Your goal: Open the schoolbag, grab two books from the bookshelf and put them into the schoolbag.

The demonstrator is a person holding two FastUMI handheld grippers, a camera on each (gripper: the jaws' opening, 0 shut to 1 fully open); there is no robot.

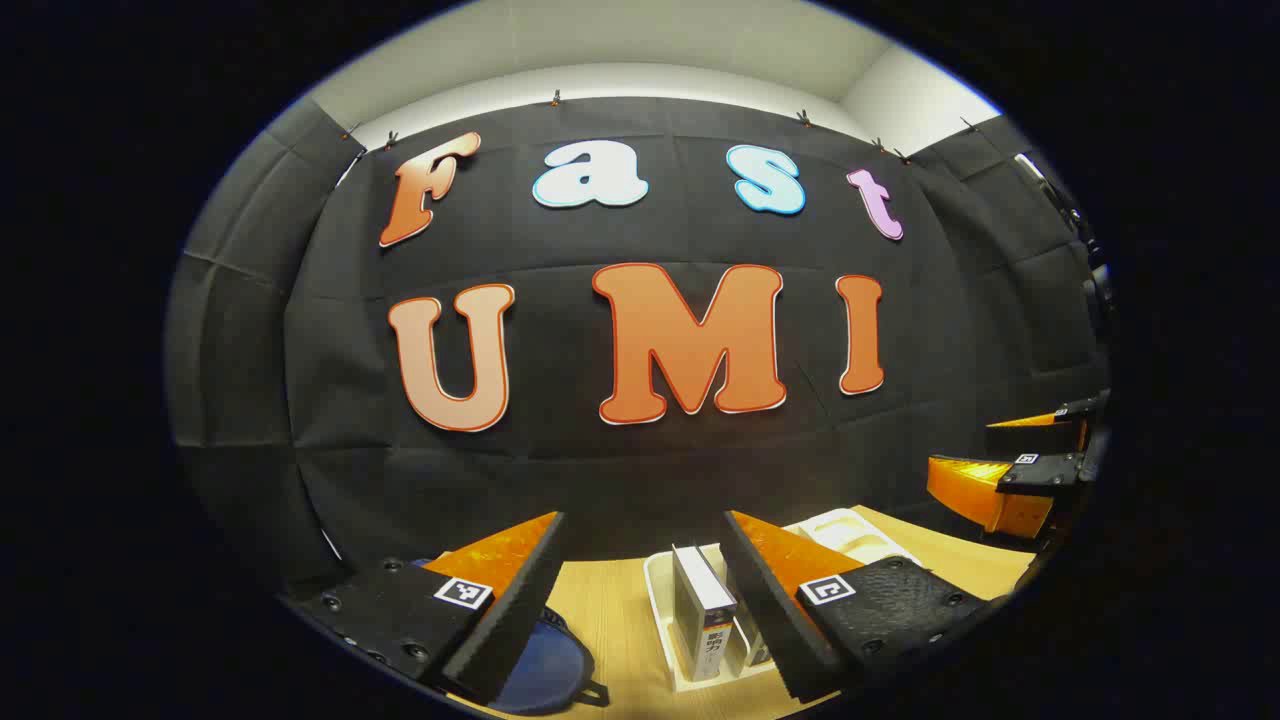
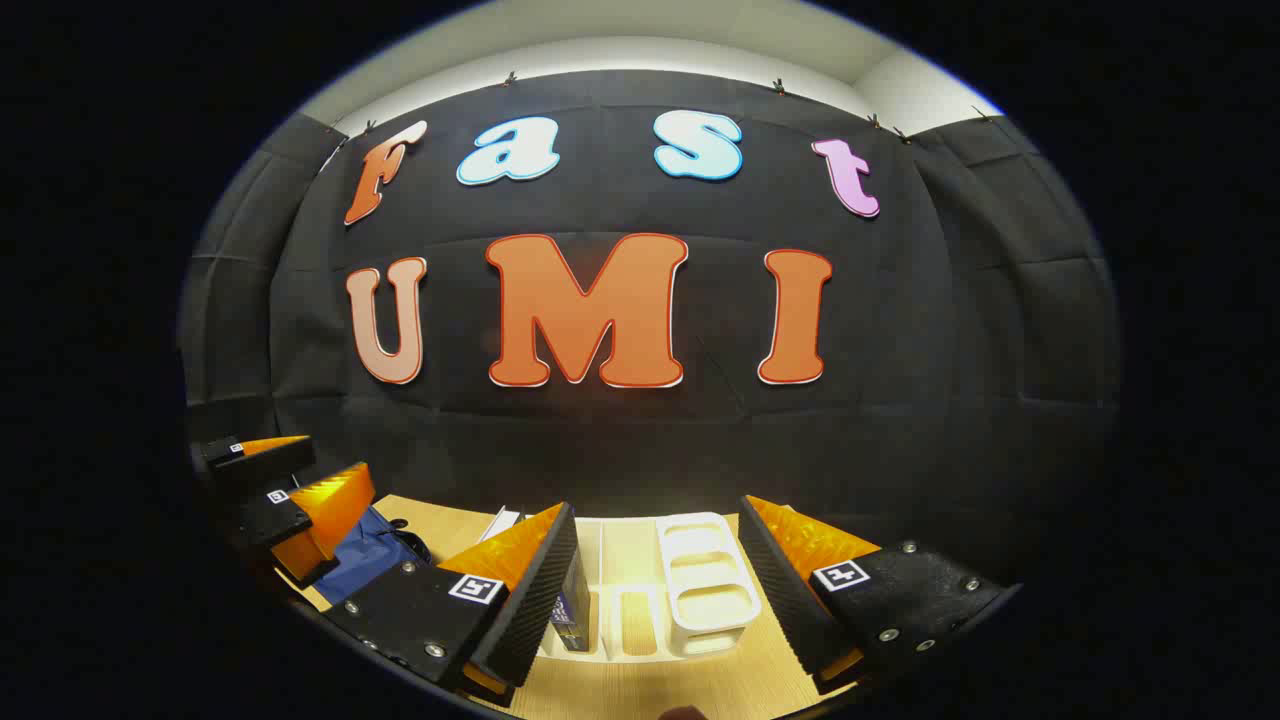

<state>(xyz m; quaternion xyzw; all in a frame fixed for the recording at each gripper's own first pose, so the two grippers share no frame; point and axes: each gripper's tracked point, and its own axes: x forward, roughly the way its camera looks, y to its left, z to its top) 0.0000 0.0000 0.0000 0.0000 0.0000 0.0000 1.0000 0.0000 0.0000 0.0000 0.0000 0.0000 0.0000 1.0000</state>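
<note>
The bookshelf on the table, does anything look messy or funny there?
Nothing stands out. The white bookshelf sits flat on the wooden table with books standing upright in it. The blue schoolbag lies beside it, nothing spilled. The left claw and right claw are both open and hold nothing.
</note>
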